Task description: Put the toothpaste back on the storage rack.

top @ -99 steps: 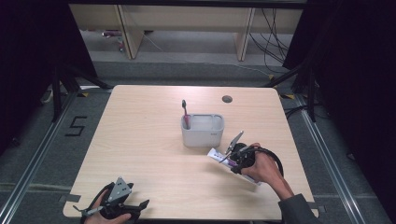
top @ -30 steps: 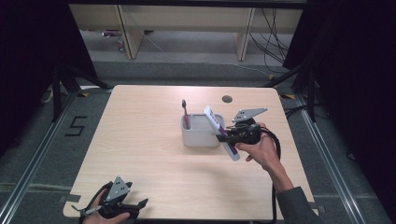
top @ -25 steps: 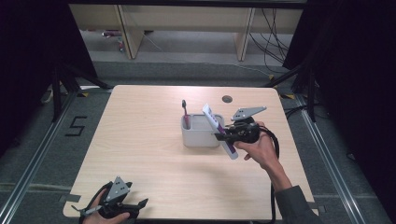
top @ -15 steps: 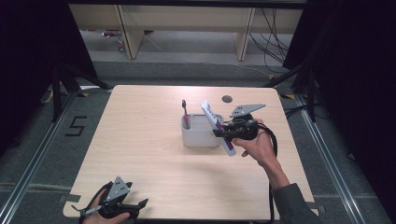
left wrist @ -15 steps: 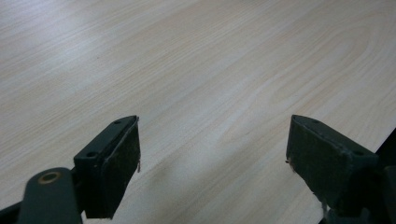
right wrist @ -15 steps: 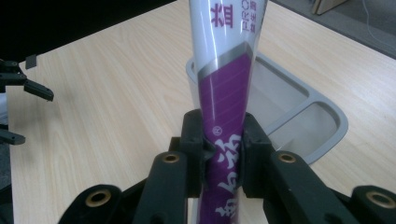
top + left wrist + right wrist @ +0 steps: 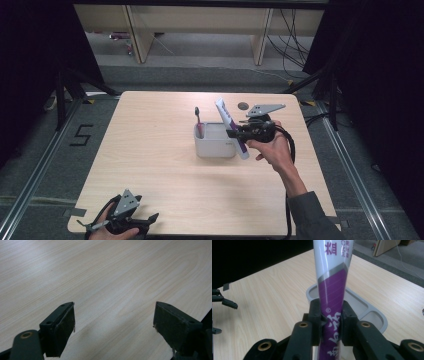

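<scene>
Task judged roughly halfway: white-and-purple toothpaste tube (image 7: 231, 127) already lifted off the light wooden surface (image 7: 150, 150) and clamped mid-body in the right gripper (image 7: 235, 134), jaws clenched on its purple lower part, as seen close up in the right gripper view (image 7: 331, 290). Tube tilted, upper white end leaning up and to the left above the grey rectangular plastic holder (image 7: 215, 141), lower end hanging just beside the holder's right wall, outside it. Not yet inside any compartment. Dark-handled toothbrush with pink bristle end (image 7: 198, 121) already standing upright in the holder's left part. Left to do, by judgement: swing the tube upright, bring its lower end over the rim, lower it in, release.

Left gripper (image 7: 131, 221) resting at the near left corner of the surface, jaws released and wide apart, nothing but bare wood between them in the left gripper view (image 7: 113, 322). Well apart from the holder, out of the way.

Open room: plenty of bare surface to the left and in front of the holder. On the right, less room; hand (image 7: 270, 150) between holder and right edge. Small dark round disc (image 7: 243, 105) near the far edge, behind the gripper, apart from it. Holder rim and the toothbrush the nearest things to catch during the lowering; free compartment on the right side looks open in the right gripper view (image 7: 372, 312).
</scene>
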Demonstrator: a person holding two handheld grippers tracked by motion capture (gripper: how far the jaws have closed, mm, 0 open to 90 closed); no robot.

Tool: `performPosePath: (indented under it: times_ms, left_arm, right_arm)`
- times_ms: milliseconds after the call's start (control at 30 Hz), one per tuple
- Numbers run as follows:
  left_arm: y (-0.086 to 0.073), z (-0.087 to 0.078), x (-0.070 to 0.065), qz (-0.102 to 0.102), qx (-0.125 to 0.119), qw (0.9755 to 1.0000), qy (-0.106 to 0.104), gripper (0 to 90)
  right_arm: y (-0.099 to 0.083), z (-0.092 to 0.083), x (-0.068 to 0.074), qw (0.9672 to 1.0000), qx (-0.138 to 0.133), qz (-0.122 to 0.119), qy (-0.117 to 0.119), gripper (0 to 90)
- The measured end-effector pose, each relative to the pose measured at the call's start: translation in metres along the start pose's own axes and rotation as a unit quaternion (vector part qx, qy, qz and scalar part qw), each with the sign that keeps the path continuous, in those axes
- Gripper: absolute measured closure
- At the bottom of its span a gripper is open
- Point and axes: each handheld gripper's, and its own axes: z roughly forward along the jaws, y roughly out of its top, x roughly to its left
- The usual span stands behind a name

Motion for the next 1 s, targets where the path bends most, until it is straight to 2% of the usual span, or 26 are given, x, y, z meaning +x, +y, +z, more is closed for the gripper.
performPosePath:
  times_ms: [33, 67, 100, 233, 267, 333, 367, 400, 433, 533, 600, 700, 733, 833, 900, 933, 967, 1000]
  left_arm:
    - [0.000, 0.000, 0.000, 0.000, 0.000, 1.0000, 0.000, 17.3]
    - [0.000, 0.000, 0.000, 0.001, 0.000, 1.0000, -0.001, 17.3]
    - [0.000, 0.000, 0.000, 0.002, 0.000, 1.0000, -0.001, 17.3]
    - [0.000, 0.000, 0.000, 0.000, 0.001, 1.0000, -0.001, 17.3]
    - [0.000, 0.000, 0.000, -0.001, 0.001, 1.0000, -0.001, 17.3]
    - [0.000, 0.000, 0.000, -0.002, 0.002, 1.0000, -0.001, 17.3]
    - [0.000, 0.000, 0.000, -0.002, 0.002, 1.0000, -0.001, 17.3]
    - [0.000, 0.000, 0.000, 0.000, 0.002, 1.0000, -0.001, 17.3]
    - [0.000, 0.000, 0.000, 0.001, 0.002, 1.0000, -0.002, 17.3]
    - [0.000, 0.000, -0.001, 0.000, 0.001, 1.0000, -0.008, 17.3]
    - [0.000, 0.001, -0.001, -0.001, 0.000, 1.0000, -0.008, 17.3]
    - [0.000, 0.000, -0.001, 0.002, 0.001, 1.0000, -0.009, 17.3]
    - [0.000, 0.000, 0.000, 0.002, 0.001, 1.0000, -0.009, 17.3]
    - [0.000, 0.001, -0.001, 0.002, 0.001, 1.0000, -0.009, 17.3]
    - [0.000, 0.000, -0.001, 0.003, 0.002, 1.0000, -0.007, 17.3]
    - [0.000, 0.001, -0.001, 0.001, 0.000, 1.0000, -0.008, 17.3]
    - [0.000, 0.001, -0.001, 0.000, -0.003, 1.0000, -0.009, 17.3]
    - [-0.001, 0.002, -0.002, -0.001, -0.004, 1.0000, -0.009, 17.3]
  right_arm:
    - [0.000, 0.000, 0.000, 1.0000, 0.000, 0.000, 0.000, 75.6]
    - [0.001, -0.001, 0.002, 0.9999, 0.005, 0.010, -0.001, 75.5]
    - [0.003, 0.001, 0.001, 1.0000, 0.000, 0.007, 0.003, 75.6]
    - [0.009, 0.004, 0.001, 0.9999, -0.011, -0.002, -0.008, 75.6]
    - [0.011, 0.004, 0.001, 1.0000, -0.004, 0.004, -0.003, 75.6]
    - [0.014, 0.006, -0.001, 0.9999, -0.008, -0.001, -0.009, 75.6]
    - [0.015, 0.007, 0.000, 0.9999, -0.011, 0.006, -0.005, 75.6]
    - [0.016, 0.007, -0.002, 0.9999, -0.012, -0.004, -0.007, 75.6]
    - [0.017, 0.008, -0.001, 0.9999, -0.013, 0.004, -0.006, 75.5]
    - [0.021, 0.010, -0.003, 0.9998, -0.016, 0.000, -0.009, 75.6]
    - [0.022, 0.013, -0.002, 0.9998, -0.018, 0.012, -0.003, 75.5]
    - [0.024, 0.017, -0.004, 0.9997, -0.020, 0.016, -0.005, 75.6]
    - [0.025, 0.018, -0.006, 0.9997, -0.022, 0.004, -0.014, 75.6]
    - [0.027, 0.022, -0.007, 0.9995, -0.021, 0.015, -0.016, 75.6]
    - [0.027, 0.023, -0.008, 0.9995, -0.023, 0.009, -0.018, 75.6]
    - [0.028, 0.024, -0.007, 0.9994, -0.025, 0.019, -0.016, 75.6]
    - [0.030, 0.026, -0.009, 0.9994, -0.028, 0.009, -0.020, 75.5]
    - [0.031, 0.027, -0.009, 0.9994, -0.027, 0.012, -0.017, 75.6]
